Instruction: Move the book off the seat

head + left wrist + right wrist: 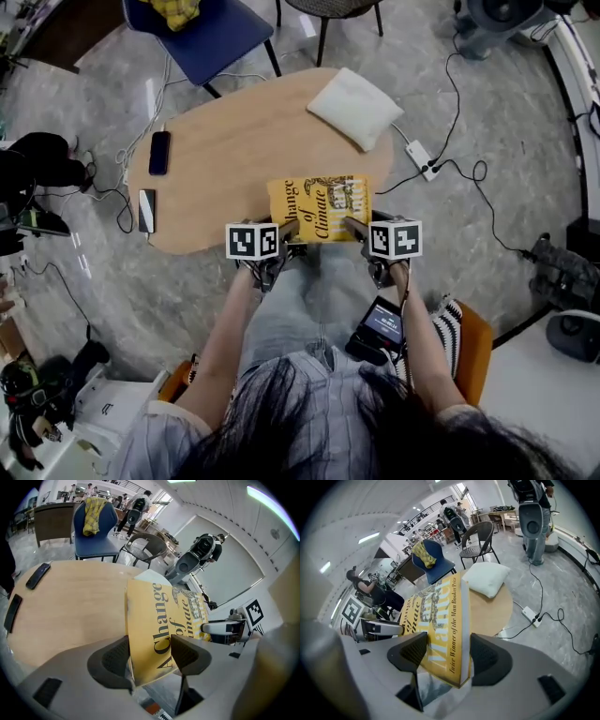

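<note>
Your own head and shoulders cover most of the seat (475,349), so only orange slivers of it show by your elbows. The dark device (382,328) on your lap has a lit screen too small to read. From above, the near edge of the book (319,207) is tucked behind the two marker cubes. You cannot tell whether its underside touches the desk (225,150) or hangs just over it. Your left gripper (150,654) stands wide, its pads closed on the book's near left corner, one on the yellow cover and the other behind it. The book lies cover up across the desk's near edge, towards the right end, off the seat and beyond your knees. Your right gripper (444,652) is likewise wide, clamped across the book's thickness at the near right corner, with one pad on the cover and one on the back. The white cushion (356,108) lies well apart at the desk's far right corner.
</note>
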{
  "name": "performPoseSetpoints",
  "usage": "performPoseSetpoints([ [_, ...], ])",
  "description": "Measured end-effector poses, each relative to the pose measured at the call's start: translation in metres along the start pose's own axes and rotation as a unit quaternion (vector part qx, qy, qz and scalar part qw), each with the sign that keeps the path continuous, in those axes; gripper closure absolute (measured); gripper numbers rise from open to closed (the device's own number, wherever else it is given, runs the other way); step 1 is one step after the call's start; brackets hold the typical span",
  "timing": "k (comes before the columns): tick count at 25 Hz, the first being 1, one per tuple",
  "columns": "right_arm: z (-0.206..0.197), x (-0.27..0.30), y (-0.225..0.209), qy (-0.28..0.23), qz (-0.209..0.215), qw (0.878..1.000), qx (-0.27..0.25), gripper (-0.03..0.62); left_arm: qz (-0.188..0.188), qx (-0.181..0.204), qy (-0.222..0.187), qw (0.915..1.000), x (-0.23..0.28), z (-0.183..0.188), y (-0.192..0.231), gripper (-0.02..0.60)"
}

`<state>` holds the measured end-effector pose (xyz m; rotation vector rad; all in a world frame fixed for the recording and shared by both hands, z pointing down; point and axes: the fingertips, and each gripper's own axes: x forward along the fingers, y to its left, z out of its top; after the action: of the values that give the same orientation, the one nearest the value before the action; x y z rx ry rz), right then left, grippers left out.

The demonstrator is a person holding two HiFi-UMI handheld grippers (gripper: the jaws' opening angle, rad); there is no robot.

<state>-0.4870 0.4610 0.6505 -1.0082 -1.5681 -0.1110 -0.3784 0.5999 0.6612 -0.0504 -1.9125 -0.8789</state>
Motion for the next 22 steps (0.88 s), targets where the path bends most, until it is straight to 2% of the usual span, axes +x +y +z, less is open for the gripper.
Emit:
performPoseSetpoints([
  [6,0.001,0.052,-0.035,0.033,0.016,0.999,-0.007,0.290,0.017,-0.031,0.002,0.9994,0.050,-0.004,0.027,0.297],
  [11,-0.012,0.090,-0.053,0.070,0.021,0.997,0.001,0.290,0.023,-0.059,0.031,0.9975,0.082,-0.020,0.052,0.298],
  [22,-0.031,0.161,-0.073,0.080,0.033,0.996,0.013,0.290,0.034,-0.067,0.048,0.9960,0.128,-0.032,0.103,0.298],
])
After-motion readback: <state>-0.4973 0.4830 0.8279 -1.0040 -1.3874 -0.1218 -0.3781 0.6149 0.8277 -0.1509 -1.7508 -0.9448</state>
